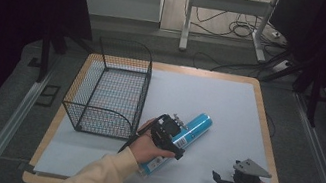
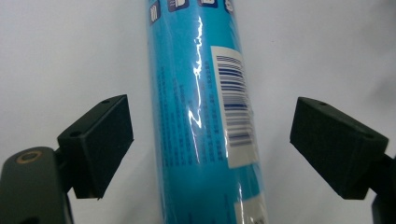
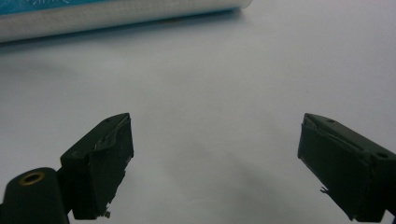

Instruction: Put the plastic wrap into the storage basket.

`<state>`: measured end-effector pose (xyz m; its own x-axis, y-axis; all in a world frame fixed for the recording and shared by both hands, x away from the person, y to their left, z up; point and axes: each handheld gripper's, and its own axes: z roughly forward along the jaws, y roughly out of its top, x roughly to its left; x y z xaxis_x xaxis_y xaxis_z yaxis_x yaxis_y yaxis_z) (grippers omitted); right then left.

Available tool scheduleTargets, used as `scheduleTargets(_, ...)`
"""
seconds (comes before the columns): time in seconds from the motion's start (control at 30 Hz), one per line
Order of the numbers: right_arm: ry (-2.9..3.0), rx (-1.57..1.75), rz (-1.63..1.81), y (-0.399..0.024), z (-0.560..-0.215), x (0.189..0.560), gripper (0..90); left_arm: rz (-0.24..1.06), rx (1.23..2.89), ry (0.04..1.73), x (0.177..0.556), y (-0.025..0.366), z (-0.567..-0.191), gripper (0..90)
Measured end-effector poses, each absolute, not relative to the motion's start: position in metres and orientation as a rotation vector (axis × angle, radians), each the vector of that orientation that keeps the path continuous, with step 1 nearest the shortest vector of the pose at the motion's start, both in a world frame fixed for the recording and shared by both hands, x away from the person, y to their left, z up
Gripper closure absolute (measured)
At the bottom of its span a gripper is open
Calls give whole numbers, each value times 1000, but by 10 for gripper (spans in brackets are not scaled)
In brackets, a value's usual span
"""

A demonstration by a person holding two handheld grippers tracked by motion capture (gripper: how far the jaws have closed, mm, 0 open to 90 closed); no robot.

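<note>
The blue tube (image 2: 201,121) is being straddled, apparently untouched, by the left gripper (image 2: 210,144), jaws spread; the right gripper (image 3: 215,163) is being held agape. A wire basket (image 1: 111,87) is being seen on the white-covered table (image 1: 229,108).

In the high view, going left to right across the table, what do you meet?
Wire basket → left gripper, open over the blue tube → blue tube, lying flat on the white sheet → right gripper, open, near the table's front right corner.

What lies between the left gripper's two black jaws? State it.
The blue cylindrical can lies lengthwise between the open left gripper jaws, untouched, gaps on both sides, in the left gripper view.
</note>
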<state>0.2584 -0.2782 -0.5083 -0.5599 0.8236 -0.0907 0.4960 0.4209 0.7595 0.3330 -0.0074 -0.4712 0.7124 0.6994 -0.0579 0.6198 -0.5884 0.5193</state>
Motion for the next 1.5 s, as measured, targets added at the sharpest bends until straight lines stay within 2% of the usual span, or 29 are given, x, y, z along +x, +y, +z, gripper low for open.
scheduleTargets(0.27, 2227, 1119, 965, -278, -509, 258, 108, 196, 2434, 1029, 342, -16, -479, 129)
scheduleTargets(0.6, 2229, 1119, 965, -277, -509, 258, 108, 157, 2483, 1081, 356, -26, -491, 174)
scheduleTargets(0.9, 2233, 1119, 958, -278, -509, 259, 108, 143, 2511, 1120, 362, -34, -497, 303)
scheduleTargets(1.5, 2222, 1120, 961, -280, -508, 259, 109, 31, 2524, 1134, 371, -24, -489, 311)
